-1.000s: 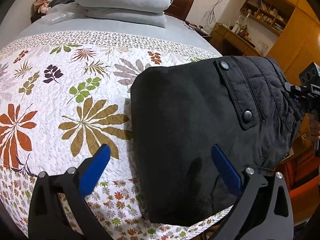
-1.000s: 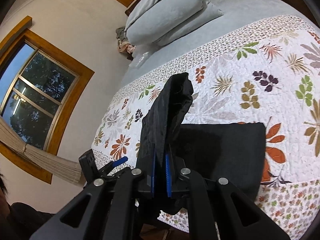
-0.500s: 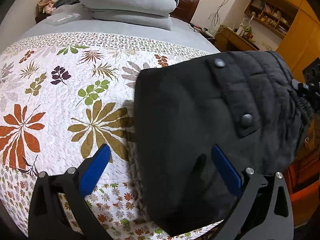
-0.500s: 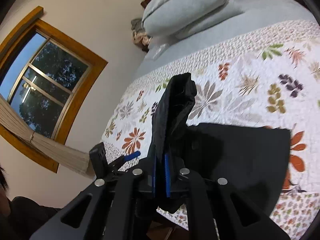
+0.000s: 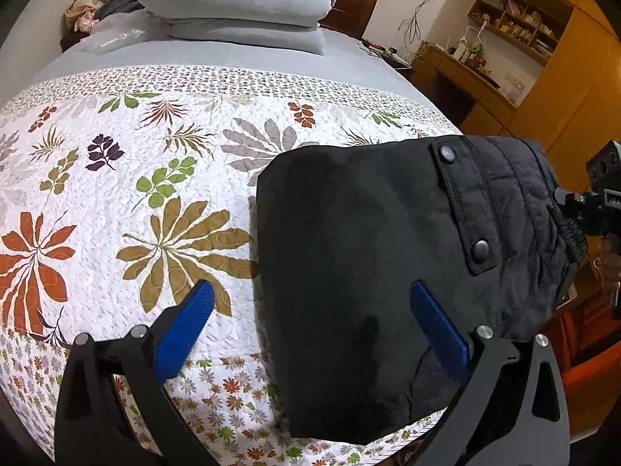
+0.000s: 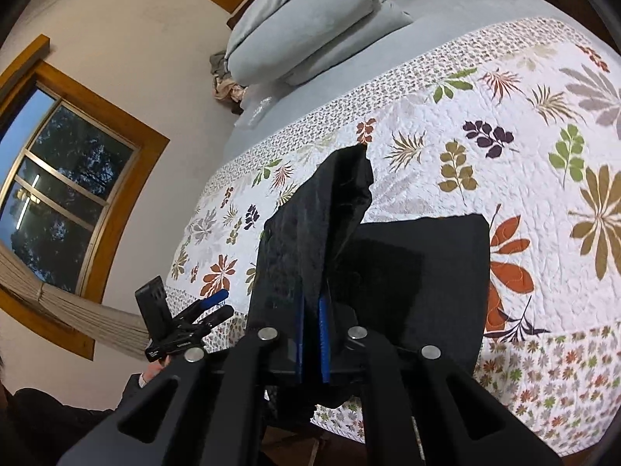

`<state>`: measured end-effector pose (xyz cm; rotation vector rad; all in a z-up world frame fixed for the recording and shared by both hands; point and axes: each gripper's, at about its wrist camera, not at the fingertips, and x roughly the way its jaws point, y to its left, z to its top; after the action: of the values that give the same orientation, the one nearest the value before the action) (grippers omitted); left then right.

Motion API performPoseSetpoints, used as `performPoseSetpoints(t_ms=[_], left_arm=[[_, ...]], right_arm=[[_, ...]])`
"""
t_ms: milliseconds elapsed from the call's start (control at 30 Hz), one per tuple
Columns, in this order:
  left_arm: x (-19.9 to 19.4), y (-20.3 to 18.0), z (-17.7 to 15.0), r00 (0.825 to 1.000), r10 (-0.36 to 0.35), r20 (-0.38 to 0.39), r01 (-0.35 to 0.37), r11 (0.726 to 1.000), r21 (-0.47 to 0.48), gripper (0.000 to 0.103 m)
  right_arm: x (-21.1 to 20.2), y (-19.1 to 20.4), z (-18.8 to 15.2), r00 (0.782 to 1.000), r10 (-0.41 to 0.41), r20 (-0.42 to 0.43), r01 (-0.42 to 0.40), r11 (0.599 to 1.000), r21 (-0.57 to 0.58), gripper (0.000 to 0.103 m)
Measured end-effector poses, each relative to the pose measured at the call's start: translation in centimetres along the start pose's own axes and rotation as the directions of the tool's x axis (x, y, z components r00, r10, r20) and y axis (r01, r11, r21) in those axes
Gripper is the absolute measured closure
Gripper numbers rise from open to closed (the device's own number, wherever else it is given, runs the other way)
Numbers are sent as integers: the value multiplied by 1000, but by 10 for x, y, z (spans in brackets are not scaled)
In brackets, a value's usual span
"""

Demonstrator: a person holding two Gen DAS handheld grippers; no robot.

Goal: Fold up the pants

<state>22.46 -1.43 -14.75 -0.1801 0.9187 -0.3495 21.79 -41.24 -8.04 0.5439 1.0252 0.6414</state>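
At the left of the left wrist view, a white quilt (image 5: pixel 116 202) printed with coloured leaves covers the near part of the bed, with grey pillows (image 5: pixel 236 4) stacked at the far end; the left gripper (image 5: pixel 310 322) hangs over the quilt's near edge with its blue fingers (image 5: pixel 186 326) spread wide and nothing between them, one finger above the bare quilt and the other above the cloth; further right lie the black pants (image 5: pixel 368 272), folded into a thick pad on the quilt near the bed's edge, a flap with two snap buttons (image 5: pixel 481 248) on their right part; at the far right the right gripper (image 5: pixel 570 209) meets the pants' right edge. In the right wrist view its blue pads (image 6: pixel 299 338) stand almost together, clamped on a lifted fold of the pants (image 6: pixel 318 233), which rises from the jaws above the flat part on the quilt (image 6: pixel 543 178); a wood-framed window (image 6: pixel 58 178) shows at the left.
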Motion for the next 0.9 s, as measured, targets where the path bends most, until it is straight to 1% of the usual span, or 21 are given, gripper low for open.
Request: performPoseSetpoints(t_ms=[100,233,300,500,633,800,900], left_arm=[[0,0,0,1000,3,-3,-3,1000,-1,3],[2,-1,0,1000,8,-6,-8,1000,-4,3],[3,-2,0,1000,11,-9,-11,1000,-6,3],[7,-2,0,999,34,-8,-34,999,-12,3],[15,-6,-1,997,66,-26,-66,998,-2,3],[20,-12,-2,996,84,-39,-84,996,7,3],[22,-14,-2,996,80,-42,-80,997,5,3]], right_arm=[[10,5,1,1000,14,-11,-14,1000,-11,97],[22,8,2,999,-4,-34,3,999,-34,97],[21,5,2,999,-11,-31,10,999,-31,97],[7,-16,-3,998,-60,-7,60,998,3,97],[6,-36,-8,994,-108,-15,108,994,26,97],[10,-53,-15,993,-118,-18,119,992,51,98],[10,-57,-17,993,-119,-16,120,991,53,98]])
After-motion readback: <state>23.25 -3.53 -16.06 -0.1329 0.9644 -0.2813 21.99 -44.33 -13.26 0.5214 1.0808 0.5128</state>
